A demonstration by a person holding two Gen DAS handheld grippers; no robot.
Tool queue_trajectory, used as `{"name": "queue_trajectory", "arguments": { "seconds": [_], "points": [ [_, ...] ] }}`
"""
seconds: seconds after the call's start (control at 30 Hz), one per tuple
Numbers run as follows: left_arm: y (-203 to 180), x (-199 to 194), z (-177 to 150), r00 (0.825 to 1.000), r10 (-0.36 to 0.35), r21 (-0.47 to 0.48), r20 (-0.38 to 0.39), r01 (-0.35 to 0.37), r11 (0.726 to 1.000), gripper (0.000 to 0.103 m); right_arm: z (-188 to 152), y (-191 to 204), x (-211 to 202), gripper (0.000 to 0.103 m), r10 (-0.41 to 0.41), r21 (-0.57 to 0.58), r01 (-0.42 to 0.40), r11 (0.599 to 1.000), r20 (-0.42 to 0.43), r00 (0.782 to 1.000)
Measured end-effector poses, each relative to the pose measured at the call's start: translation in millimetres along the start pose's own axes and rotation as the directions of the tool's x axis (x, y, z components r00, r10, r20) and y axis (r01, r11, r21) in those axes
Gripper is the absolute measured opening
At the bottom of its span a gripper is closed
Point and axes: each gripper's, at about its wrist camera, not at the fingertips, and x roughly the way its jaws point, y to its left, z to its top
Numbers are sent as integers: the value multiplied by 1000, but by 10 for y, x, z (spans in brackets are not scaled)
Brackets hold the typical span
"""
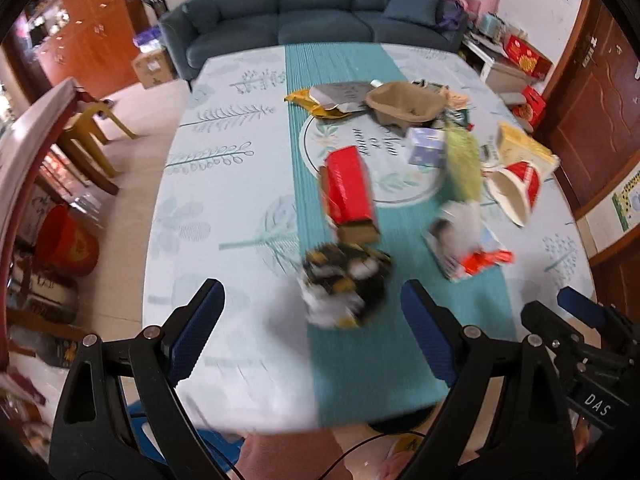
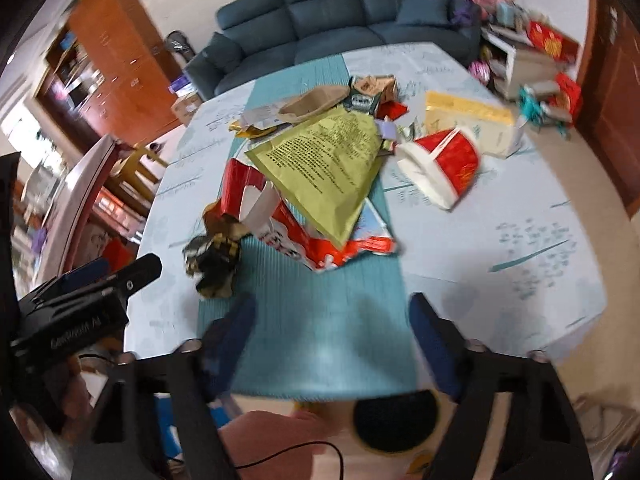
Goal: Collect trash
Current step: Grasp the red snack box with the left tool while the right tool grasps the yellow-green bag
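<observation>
Trash lies scattered on the table (image 1: 224, 208). A crumpled black, yellow and white wrapper (image 1: 344, 284) lies nearest, just ahead of my open, empty left gripper (image 1: 312, 320); it also shows in the right wrist view (image 2: 214, 264). Beyond it lie a red box (image 1: 348, 188), a brown paper bowl (image 1: 404, 104), a red-and-white paper cup (image 1: 516, 192), a yellow-green bag (image 2: 328, 168) and a torn red-and-white wrapper (image 2: 320, 240). My right gripper (image 2: 332, 328) is open and empty over the teal runner (image 2: 320, 320), short of the pile. It shows at the left wrist view's right edge (image 1: 580, 312).
A pale yellow box (image 2: 468, 124) lies at the table's far right. A blue sofa (image 1: 312, 4) stands behind the table. Wooden cabinets (image 1: 84, 36), a yellow stool (image 1: 92, 132) and a red bucket (image 1: 68, 244) are on the left; boxes and clutter (image 2: 540, 64) on the right.
</observation>
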Motion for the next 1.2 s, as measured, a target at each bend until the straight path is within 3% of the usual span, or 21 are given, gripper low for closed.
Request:
{"name": "queue_trajectory", "arguments": {
  "seconds": [0.13,0.3,0.43,0.5,0.63,0.73,0.8,0.83,0.87,0.9,0.97,1.0,1.03,1.2],
  "points": [
    [200,436,299,992,-85,3,-96,85,996,88,120,77,218,75,-6,62,6,998,10,1000],
    [285,904,598,962,-193,-55,-195,185,981,88,376,94,332,76,19,129,-23,991,38,999],
    [192,1200,755,942,-218,-47,-256,213,976,88,766,207,480,78,8,147,-19,989,73,997],
    [165,1332,821,935,-225,-49,-275,220,974,88,921,249,573,86,-8,155,-3,988,69,998],
    [79,1489,921,913,-280,-75,-298,270,960,89,1210,143,982,86,-69,226,68,972,-7,998],
    [-33,1623,946,914,-230,-38,-335,231,972,88,1294,-2,1280,86,-69,275,96,957,-104,992],
    [-80,1736,933,895,-233,-38,-380,237,971,86,1304,-116,1435,86,-47,315,89,945,-138,989],
    [-106,1718,938,905,-228,-26,-361,234,972,81,1303,-165,1472,86,-31,337,77,938,-142,989],
    [-144,1718,940,905,-227,-12,-359,238,971,80,1304,-192,1489,85,-25,349,74,934,-143,989],
    [-198,1718,943,908,-213,10,-362,232,973,77,1286,-223,1497,74,-21,362,72,929,-144,989],
    [-260,1701,949,915,-201,34,-350,227,973,64,1262,-259,1501,55,-21,372,74,925,-144,989],
    [-295,1677,943,921,-188,51,-340,218,975,50,1248,-269,1493,53,-21,375,73,924,-141,990],
    [-333,1659,939,924,-184,67,-336,218,974,44,1233,-284,1474,51,-21,373,69,925,-131,991],
    [-341,1571,918,918,-196,46,-346,225,973,37,1161,-256,1252,34,-27,367,56,928,-82,996]
  ]
}}
